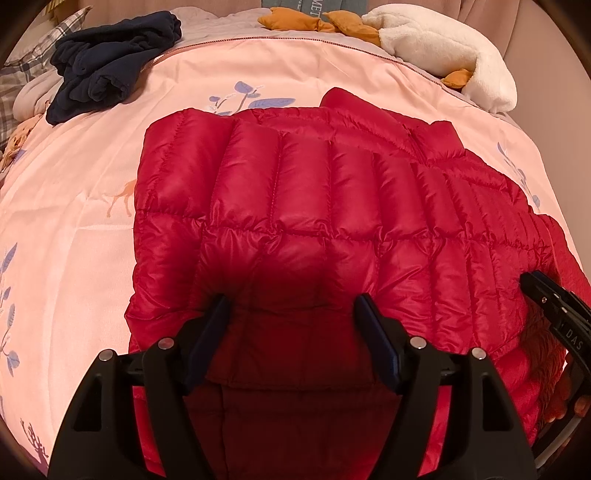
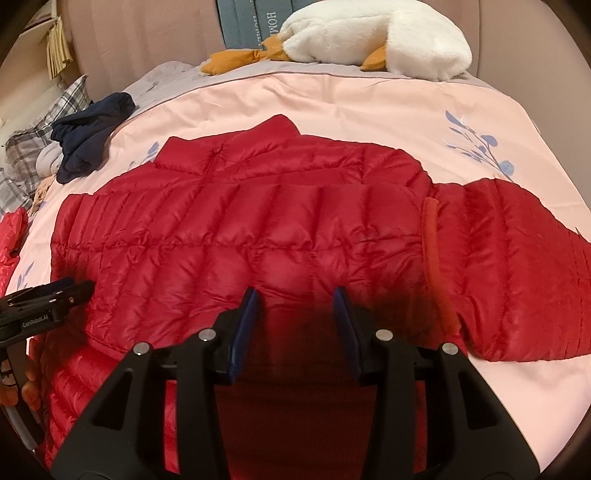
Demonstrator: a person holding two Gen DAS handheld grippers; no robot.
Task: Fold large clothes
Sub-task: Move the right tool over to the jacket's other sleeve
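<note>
A red quilted puffer jacket [image 1: 295, 206] lies spread on the pink bed cover [image 1: 81, 206], collar toward the far side. In the right wrist view the jacket [image 2: 258, 229] has one sleeve [image 2: 517, 266] stretched to the right. My left gripper [image 1: 291, 306] is open just above the jacket's near edge, jaws wide apart with red fabric between them. My right gripper [image 2: 295, 299] is open the same way over the near edge. Each gripper shows in the other's view: the right gripper [image 1: 546, 299] at the right edge, the left gripper [image 2: 62, 291] at the left edge.
A crumpled dark navy garment [image 1: 110, 62] lies at the far left of the bed. A white plush goose [image 2: 373, 33] with orange feet lies at the head of the bed. A plaid pillow [image 2: 40, 140] is at the far left. Books [image 2: 255, 22] stand behind.
</note>
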